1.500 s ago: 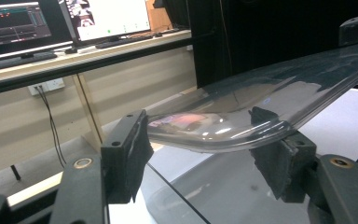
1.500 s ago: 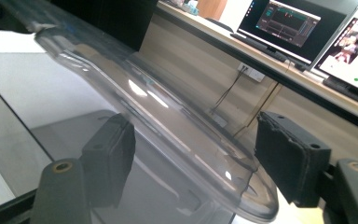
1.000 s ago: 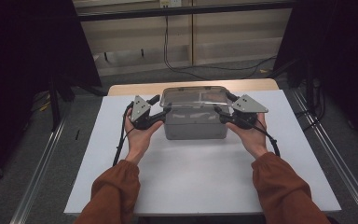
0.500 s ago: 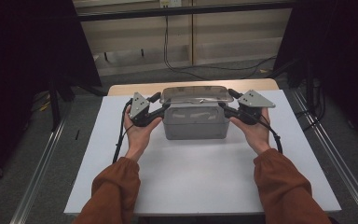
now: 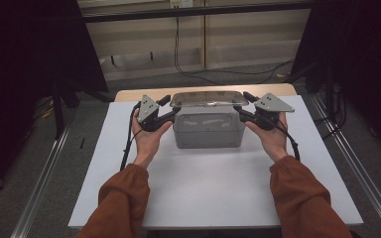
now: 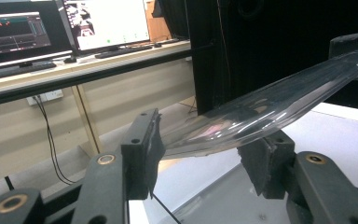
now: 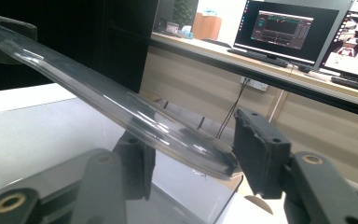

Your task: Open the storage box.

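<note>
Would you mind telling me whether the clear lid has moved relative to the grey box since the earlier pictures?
Yes. The clear lid sat on the grey box a second ago; now it is raised above the rim, toward the table's far edge.

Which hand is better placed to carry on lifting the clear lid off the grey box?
Neither alone: left gripper and right gripper each clamp one end of the clear lid, raised above the grey box. Likely both lift together.

No legible txt, labels, brands or nos. found. Monitors (image 6: 60, 23) behind the bench show lit windows and graphs; characters too small and blurred to read. No signs noted.
</note>
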Demonstrator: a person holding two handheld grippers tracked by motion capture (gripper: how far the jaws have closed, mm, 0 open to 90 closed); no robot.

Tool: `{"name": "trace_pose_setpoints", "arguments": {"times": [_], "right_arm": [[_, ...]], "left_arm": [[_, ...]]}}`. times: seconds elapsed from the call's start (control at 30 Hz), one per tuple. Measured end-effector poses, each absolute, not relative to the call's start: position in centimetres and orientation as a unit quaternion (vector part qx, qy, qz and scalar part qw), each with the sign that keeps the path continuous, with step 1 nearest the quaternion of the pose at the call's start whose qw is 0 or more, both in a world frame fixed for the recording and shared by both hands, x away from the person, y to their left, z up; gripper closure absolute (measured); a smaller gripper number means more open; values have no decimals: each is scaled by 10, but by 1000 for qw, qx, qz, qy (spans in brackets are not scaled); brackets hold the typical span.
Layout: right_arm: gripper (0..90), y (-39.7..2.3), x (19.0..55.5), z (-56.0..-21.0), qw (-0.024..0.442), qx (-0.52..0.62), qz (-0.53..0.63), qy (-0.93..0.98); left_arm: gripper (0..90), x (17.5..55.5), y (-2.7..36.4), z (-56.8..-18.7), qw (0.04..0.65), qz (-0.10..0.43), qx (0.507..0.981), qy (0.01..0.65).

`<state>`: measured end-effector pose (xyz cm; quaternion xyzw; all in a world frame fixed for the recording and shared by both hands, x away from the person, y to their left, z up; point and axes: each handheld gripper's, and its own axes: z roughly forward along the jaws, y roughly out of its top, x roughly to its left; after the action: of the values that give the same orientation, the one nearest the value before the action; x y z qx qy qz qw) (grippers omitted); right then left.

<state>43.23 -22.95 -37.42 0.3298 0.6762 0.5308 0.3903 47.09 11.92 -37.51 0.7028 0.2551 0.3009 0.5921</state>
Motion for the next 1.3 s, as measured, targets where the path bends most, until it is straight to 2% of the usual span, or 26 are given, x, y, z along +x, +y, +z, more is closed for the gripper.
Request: {"name": "trace_pose_setpoints", "arguments": {"times": [0.23,0.67,0.83,1.3], "right_arm": [[528,-233,434,-373,389,331,539,670],[531,-233,441,-366,391,331,541,667],[536,-234,443,-366,395,331,542,664],[538,-235,452,-361,395,331,541,664]], "left_arm": [[476,476,119,-372,591,308,701,256],[490,487,119,-372,588,315,697,261],[546,490,117,-372,585,316,703,252],[628,499,113,-372,585,321,700,254]]}}
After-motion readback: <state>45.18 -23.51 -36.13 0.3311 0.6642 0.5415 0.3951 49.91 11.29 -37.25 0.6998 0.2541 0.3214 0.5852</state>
